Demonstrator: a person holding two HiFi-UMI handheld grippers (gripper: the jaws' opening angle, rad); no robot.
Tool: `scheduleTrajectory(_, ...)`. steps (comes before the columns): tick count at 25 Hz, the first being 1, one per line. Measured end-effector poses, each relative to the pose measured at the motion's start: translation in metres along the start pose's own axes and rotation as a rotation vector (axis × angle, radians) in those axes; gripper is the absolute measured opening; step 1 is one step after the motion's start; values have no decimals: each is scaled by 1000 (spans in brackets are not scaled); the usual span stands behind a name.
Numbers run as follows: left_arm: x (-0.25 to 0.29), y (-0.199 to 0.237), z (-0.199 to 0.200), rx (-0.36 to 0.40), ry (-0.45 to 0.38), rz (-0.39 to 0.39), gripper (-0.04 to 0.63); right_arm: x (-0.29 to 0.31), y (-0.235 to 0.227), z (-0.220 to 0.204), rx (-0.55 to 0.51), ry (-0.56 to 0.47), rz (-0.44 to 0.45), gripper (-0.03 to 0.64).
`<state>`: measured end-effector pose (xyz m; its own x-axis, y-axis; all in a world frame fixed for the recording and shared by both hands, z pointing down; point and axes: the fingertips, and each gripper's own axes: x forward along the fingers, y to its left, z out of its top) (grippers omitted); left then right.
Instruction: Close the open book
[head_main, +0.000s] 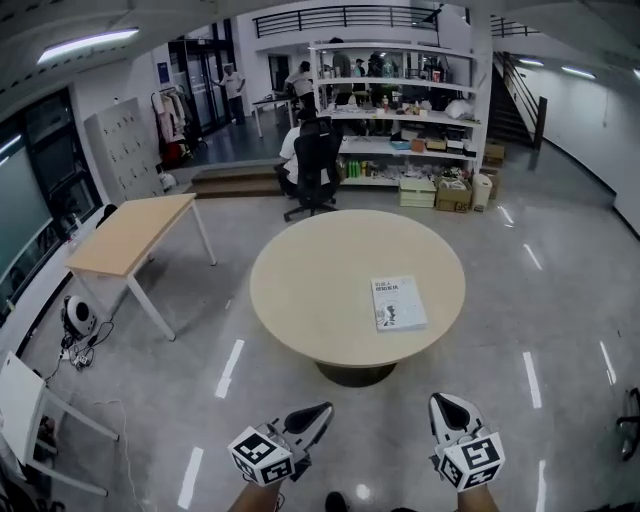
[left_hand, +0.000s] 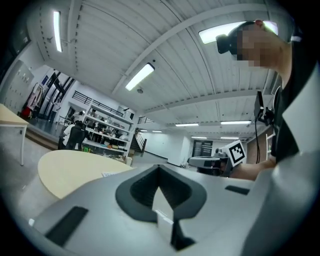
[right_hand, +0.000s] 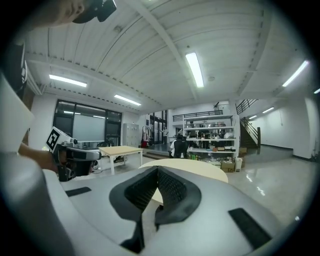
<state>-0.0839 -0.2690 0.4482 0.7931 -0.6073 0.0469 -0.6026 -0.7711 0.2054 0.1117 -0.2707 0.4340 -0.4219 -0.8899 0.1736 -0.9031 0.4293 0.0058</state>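
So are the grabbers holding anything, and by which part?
Nothing is held. The left gripper and right gripper both have fingers together with nothing between them; the book lies on the round table, far from both.

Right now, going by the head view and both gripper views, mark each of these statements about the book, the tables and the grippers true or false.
1. The book lies flat on the round table. True.
2. The right gripper is gripping the book. False: its jaws are shut on nothing, and it is short of the table.
3. A rectangular table stands left of the round table in the head view. True.
4. The left gripper rests on the round table. False: it hangs over the floor, short of the table's edge.
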Motion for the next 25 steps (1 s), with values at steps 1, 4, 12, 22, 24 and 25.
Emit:
scheduleTrajectory(1,-7,-9,3,6,-7,6,-2,-10,7,1,-1,-5,3,-2)
scheduleTrajectory(4,-28,-41,1,20,1,33,-2,-46,23,-5,-3,-8,6,-2)
scheduleTrajectory(12,-75,-172,-28,7,-4,98,-2,-199,43,-24,9,-48,75,-2)
scheduleTrajectory(22,-144,-295,-47,19,26,96,-2,-326,72,-51,67,0,58,-2)
scheduleTrajectory(24,-159,-307,-45,36,21,86,-2,-340,84,-52,83,-2,55,-2)
scheduleTrajectory(25,-167,-313,-46,41,19,79,-2,-346,91,-54,87,-4,54,-2)
